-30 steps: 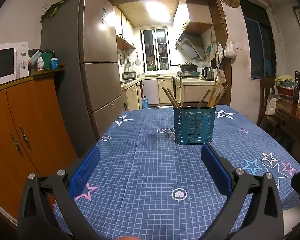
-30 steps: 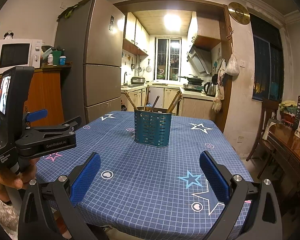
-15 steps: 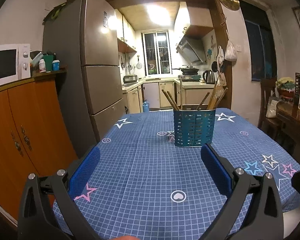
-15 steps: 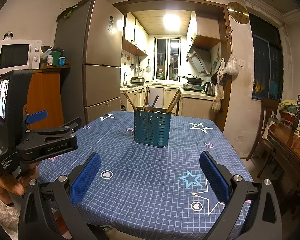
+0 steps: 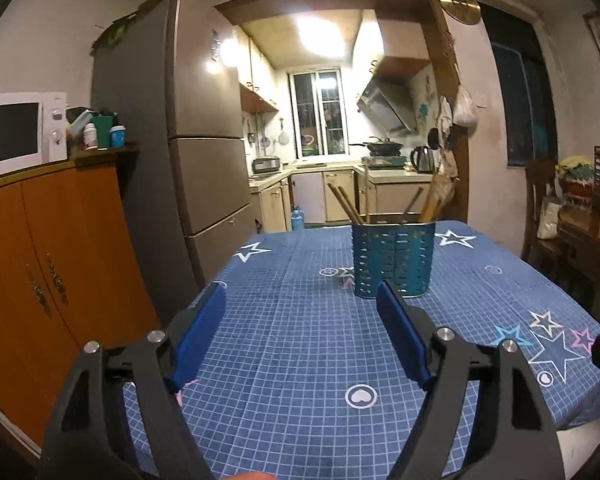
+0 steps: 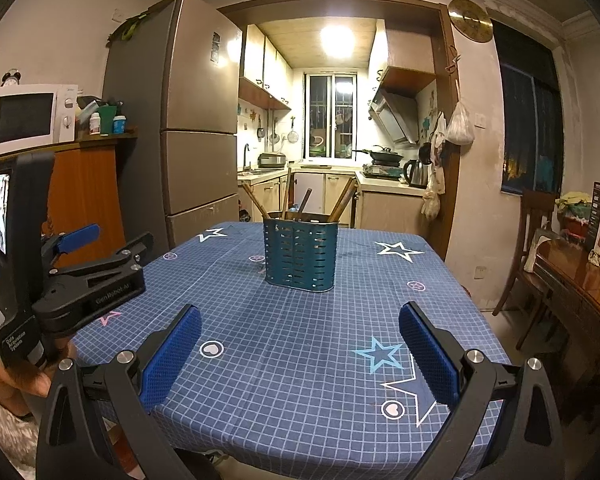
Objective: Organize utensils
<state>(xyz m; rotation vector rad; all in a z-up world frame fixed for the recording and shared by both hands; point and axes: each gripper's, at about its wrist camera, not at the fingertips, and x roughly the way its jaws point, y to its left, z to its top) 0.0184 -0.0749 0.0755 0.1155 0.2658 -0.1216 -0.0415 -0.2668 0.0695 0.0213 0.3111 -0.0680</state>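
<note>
Left hand-held gripper [image 5: 300,300] and right hand-held gripper [image 6: 300,322] hover level, fingers spread.

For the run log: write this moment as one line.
left gripper: open, empty | right gripper: open, empty | utensil holder: upright on table, wooden utensils inside | contact: none

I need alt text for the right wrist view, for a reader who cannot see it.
A teal perforated utensil holder with wooden utensils stands on a blue checked tablecloth, ahead of the open right gripper, which holds nothing. The left gripper is at the left edge; a refrigerator and kitchen lie behind.
</note>
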